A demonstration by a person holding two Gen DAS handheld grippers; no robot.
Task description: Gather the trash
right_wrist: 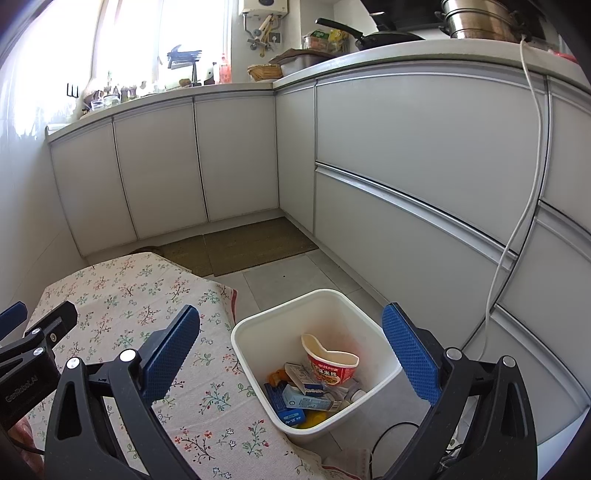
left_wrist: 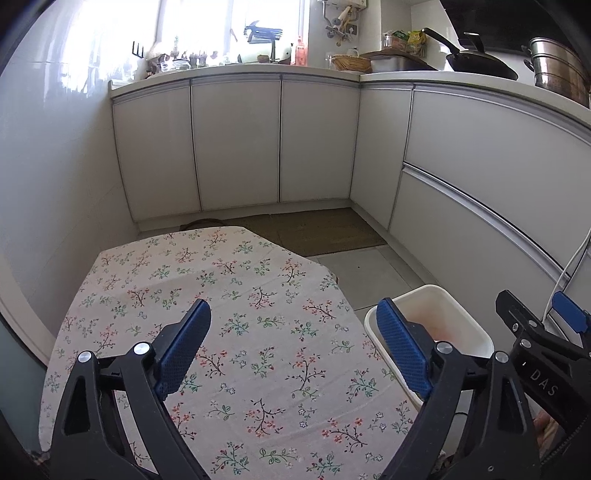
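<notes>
Nearest to me, my left gripper (left_wrist: 293, 350) hangs over the floral tablecloth (left_wrist: 229, 295) with its blue pads spread wide and nothing between them. My right gripper (right_wrist: 291, 354) stands just as wide apart and holds nothing; it is poised over the white bin (right_wrist: 258, 332) on the floor, just beside the table's edge. Down in the bin I see the trash: a red instant-noodle cup (right_wrist: 330, 363) tilted on top, a small pale-blue carton (right_wrist: 301, 400) below it, and something blue and yellow underneath that I can't quite identify. Past the bin lies grey tile, then a brown mat (right_wrist: 255, 245) before the white cabinets (right_wrist: 159, 166). On the counter sit a black pan (right_wrist: 384, 37) and a steel pot (right_wrist: 480, 18).
</notes>
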